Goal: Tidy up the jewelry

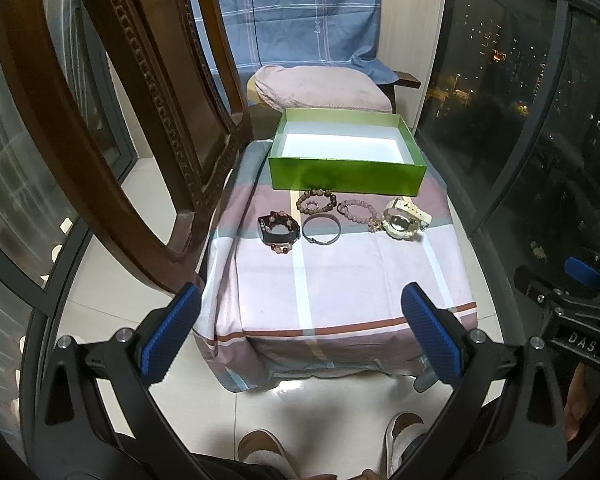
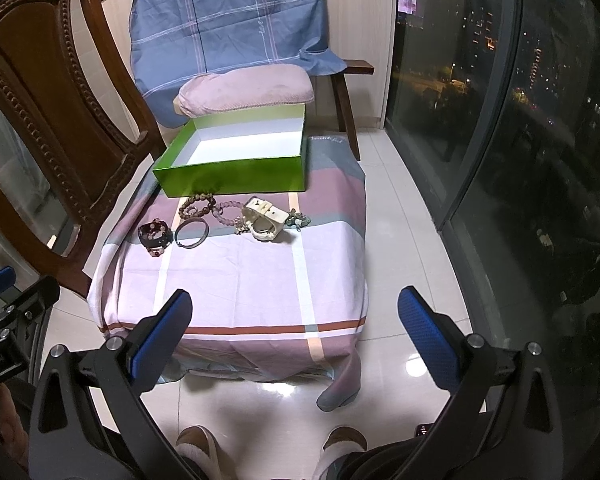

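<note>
**Jewelry lined up, box empty**

Your bracelets point(image 1: 316, 200) and two watches point(image 1: 279, 232) lie in a row across the middle of the cloth-covered table point(image 1: 340, 280), just in front of the open green box point(image 1: 346, 174) at its far edge. Your left claw point(image 1: 300, 336) and right claw point(image 2: 296, 332) are both spread wide, holding nothing, short of the near edge.

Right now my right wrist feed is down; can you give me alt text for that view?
An empty green box sits at the far end of a cloth-covered table, with a row of bracelets and a white watch laid in front of it. The right hand-held gripper hovers open at the near edge, holding nothing.
</note>
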The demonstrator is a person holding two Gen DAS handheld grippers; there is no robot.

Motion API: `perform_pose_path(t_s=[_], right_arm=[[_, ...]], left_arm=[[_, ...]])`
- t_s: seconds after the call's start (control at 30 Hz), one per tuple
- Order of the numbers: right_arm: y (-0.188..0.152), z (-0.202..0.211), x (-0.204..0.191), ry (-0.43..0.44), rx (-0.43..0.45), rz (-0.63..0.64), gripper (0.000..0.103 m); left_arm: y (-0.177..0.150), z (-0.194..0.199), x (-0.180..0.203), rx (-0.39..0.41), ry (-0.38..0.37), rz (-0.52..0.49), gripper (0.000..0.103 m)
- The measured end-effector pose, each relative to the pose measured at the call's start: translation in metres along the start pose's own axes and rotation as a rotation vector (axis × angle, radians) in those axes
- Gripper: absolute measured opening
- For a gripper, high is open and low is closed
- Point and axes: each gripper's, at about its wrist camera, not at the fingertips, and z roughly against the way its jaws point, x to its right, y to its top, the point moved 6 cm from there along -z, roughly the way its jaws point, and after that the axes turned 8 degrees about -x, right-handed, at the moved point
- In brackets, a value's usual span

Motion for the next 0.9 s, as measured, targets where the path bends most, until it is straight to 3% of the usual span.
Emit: perform_pose_path(t_s=[0.1,0.47,0.73,0.9], right_arm=[[0.001,-0.003,0.0,0.0,0.0,-0.002,0.1],[0.007,-0.031,0.005,0.005,-0.01,-0.005,0.1],[0.014,-0.047,0.01,0.015,0.029,0.025,0.1],[0.024,-0.034,0.014,0.034,0.097,0.024,0.1]], left_arm=[[0.003,-0.003,0.0,0.025,-0.003,0.0,0.099],[0.007,-0.038,-0.007,-0.003,-0.005,0.016,0.099],[0.007,-0.068,-0.023,-0.045,-0.022,0.029,0.099],[0.006,-0.071,-0.024,-0.071,-0.052,0.007,0.099]])
